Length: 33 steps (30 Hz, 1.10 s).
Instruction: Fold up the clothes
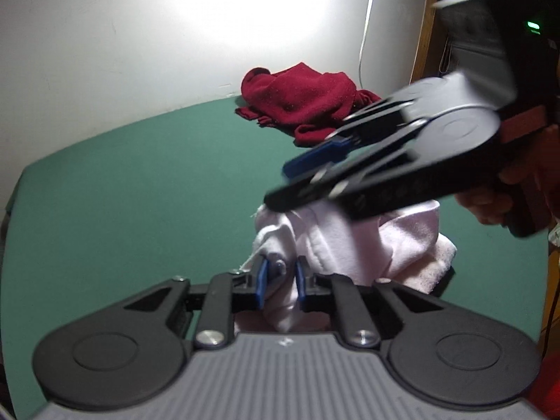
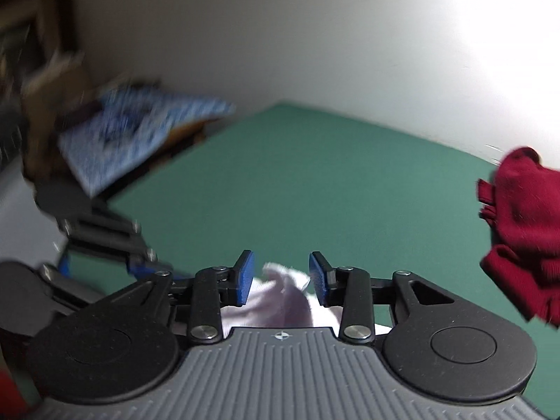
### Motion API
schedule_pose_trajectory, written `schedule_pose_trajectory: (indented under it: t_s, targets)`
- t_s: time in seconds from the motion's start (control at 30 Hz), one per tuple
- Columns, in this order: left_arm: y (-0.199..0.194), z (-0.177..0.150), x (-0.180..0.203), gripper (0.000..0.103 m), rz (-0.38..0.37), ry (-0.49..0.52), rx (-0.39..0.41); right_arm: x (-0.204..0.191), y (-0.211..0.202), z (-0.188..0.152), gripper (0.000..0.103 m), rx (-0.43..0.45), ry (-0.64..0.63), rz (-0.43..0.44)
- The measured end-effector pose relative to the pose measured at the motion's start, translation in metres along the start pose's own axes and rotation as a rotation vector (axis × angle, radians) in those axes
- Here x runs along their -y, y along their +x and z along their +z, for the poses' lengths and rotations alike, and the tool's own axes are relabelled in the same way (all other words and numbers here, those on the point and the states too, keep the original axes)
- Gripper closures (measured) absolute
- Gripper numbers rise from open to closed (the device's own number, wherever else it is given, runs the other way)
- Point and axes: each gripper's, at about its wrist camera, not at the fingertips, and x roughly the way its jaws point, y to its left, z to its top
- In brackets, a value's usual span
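A pale pink cloth (image 1: 350,241) lies bunched on the green table (image 1: 140,192). My left gripper (image 1: 281,281) is shut on a fold at the cloth's near left side, its blue pads pressed into the fabric. My right gripper (image 1: 280,185), blurred, hovers just above the bunch with its fingers apart. In the right wrist view the right gripper (image 2: 281,278) is open, and a peak of the pink cloth (image 2: 276,301) rises below and between its pads without being clamped. The left gripper (image 2: 101,264) shows blurred at the lower left.
A crumpled dark red garment (image 1: 301,108) lies at the table's far side by the white wall, also visible as the red garment (image 2: 525,217). A blue patterned item (image 2: 140,133), blurred, sits beyond the table's edge. A hand (image 1: 490,203) holds the right gripper. A wooden frame (image 1: 425,17) stands at right.
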Motion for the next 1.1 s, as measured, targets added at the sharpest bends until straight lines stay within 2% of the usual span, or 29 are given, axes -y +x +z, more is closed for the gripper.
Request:
schedule_pose_trajectory:
  t_s: [0.07,0.1,0.13,0.23,0.37,0.43,0.6,0.67,0.73,0.8,0.87,0.93,1.07,1.1]
  targets:
    - [-0.001,-0.002,0.011,0.100,-0.013,0.025,0.000,0.000,0.011,0.002,0.071,-0.035,-0.058,-0.032]
    - [-0.001,-0.004,0.013,0.102,-0.017,0.031,-0.004,0.003,0.017,0.001,0.079,-0.046,-0.072,-0.031]
    - [0.001,-0.005,0.016,0.103,-0.021,0.035,-0.009,0.007,0.021,0.000,0.094,-0.052,-0.068,-0.034]
    - [0.007,-0.006,0.014,0.103,-0.007,0.019,-0.022,0.021,0.029,-0.004,0.096,-0.049,0.040,-0.060]
    - [0.017,-0.005,-0.004,0.103,0.034,-0.045,-0.035,0.057,0.028,-0.028,0.095,-0.046,0.477,-0.060]
    - [0.022,-0.006,-0.014,0.103,0.059,-0.071,-0.040,0.066,0.019,-0.043,0.096,-0.004,0.633,-0.042]
    - [0.042,-0.018,-0.036,0.100,0.103,-0.124,-0.111,0.087,-0.001,-0.080,0.094,0.105,0.998,-0.010]
    - [0.045,-0.023,-0.039,0.100,0.115,-0.124,-0.122,0.088,-0.012,-0.080,0.094,0.150,1.005,-0.103]
    - [0.042,-0.025,-0.036,0.099,0.132,-0.103,-0.115,0.091,-0.027,-0.078,0.087,0.186,0.953,-0.170]
    - [0.038,-0.027,-0.039,0.093,0.141,-0.118,-0.107,0.089,-0.043,-0.074,0.086,0.203,0.869,-0.104]
    - [0.034,-0.029,-0.045,0.093,0.142,-0.155,-0.105,0.076,-0.056,-0.071,0.079,0.200,0.758,-0.037]
    - [0.025,-0.030,-0.050,0.093,0.147,-0.184,-0.100,0.062,-0.064,-0.069,0.065,0.181,0.651,-0.004]
    - [-0.009,-0.021,-0.049,0.092,0.108,-0.205,-0.009,0.033,-0.054,-0.069,0.064,0.097,0.479,0.000]
    - [-0.015,-0.017,-0.044,0.081,0.092,-0.191,0.013,0.030,-0.053,-0.069,0.064,0.099,0.470,0.000]
